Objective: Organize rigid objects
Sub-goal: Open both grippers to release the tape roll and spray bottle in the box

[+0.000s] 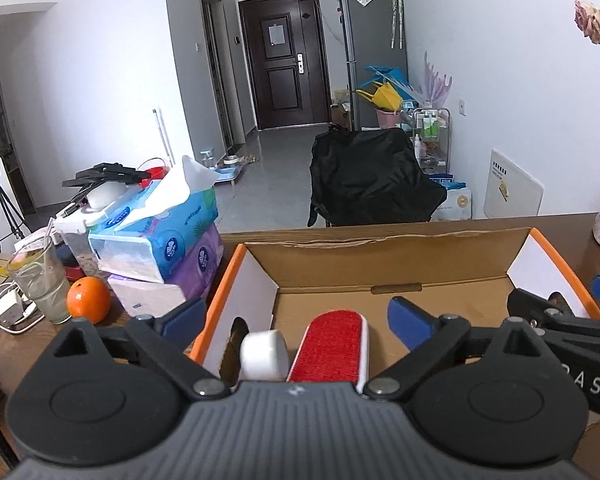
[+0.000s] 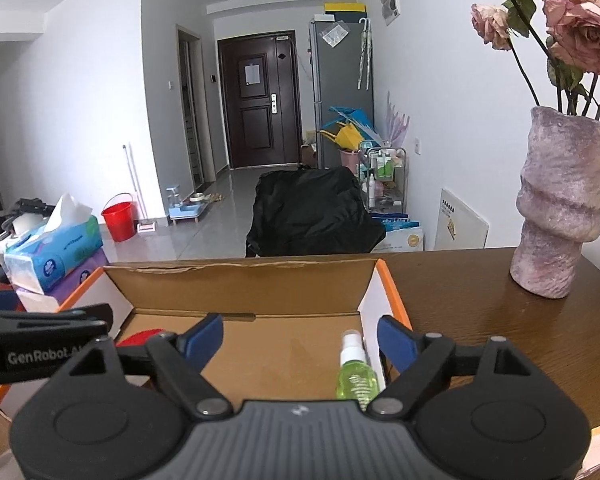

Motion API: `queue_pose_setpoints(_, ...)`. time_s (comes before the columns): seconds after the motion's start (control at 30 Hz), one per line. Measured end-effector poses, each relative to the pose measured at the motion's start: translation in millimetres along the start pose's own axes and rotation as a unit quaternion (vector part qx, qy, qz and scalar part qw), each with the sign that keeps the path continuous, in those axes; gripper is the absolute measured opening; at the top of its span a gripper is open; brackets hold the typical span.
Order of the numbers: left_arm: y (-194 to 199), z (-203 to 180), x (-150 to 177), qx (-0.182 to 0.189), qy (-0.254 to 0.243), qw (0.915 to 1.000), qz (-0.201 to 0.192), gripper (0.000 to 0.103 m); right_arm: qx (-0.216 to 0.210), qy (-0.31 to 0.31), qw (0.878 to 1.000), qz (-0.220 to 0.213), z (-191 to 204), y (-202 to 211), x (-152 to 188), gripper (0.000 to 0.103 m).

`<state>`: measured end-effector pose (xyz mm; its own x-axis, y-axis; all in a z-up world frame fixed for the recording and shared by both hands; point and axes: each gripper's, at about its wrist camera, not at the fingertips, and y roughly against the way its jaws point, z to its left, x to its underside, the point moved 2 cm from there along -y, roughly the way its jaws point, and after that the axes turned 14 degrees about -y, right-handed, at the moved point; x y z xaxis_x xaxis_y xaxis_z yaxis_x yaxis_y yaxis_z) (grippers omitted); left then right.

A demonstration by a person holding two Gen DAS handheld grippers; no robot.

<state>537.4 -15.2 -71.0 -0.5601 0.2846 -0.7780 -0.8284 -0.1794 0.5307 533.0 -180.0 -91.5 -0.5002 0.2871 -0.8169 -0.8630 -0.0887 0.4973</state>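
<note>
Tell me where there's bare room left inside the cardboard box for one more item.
The orange-edged cardboard box has bare floor through its middle, between the red-faced lint brush with the white plastic piece on the left and the green spray bottle against the right wall. Outside it on the left, stacked tissue packs crowd the table.

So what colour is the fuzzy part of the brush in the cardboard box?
Red, on the white-edged lint brush. The left wrist view shows it best.

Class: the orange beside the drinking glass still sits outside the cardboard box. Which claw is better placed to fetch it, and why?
Left. The orange lies just off the open left claw, outside the cardboard box; the right claw hovers open over the box's far side.
</note>
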Motion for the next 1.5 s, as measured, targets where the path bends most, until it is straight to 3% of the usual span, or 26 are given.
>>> queue_pose_setpoints(0.43, 2.2, 6.1, 0.1, 0.002, 0.012, 0.9999, -0.002, 0.103, 0.003, -0.012, 1.0, -0.002, -2.2, 5.3, -2.7, 0.102)
queue_pose_setpoints(1.5, 62.8, 17.8, 28.4, 0.013, 0.024, 0.9992, -0.028, 0.103, -0.021, 0.009, 0.999, -0.023, -0.6, 78.9, 13.0, 0.103)
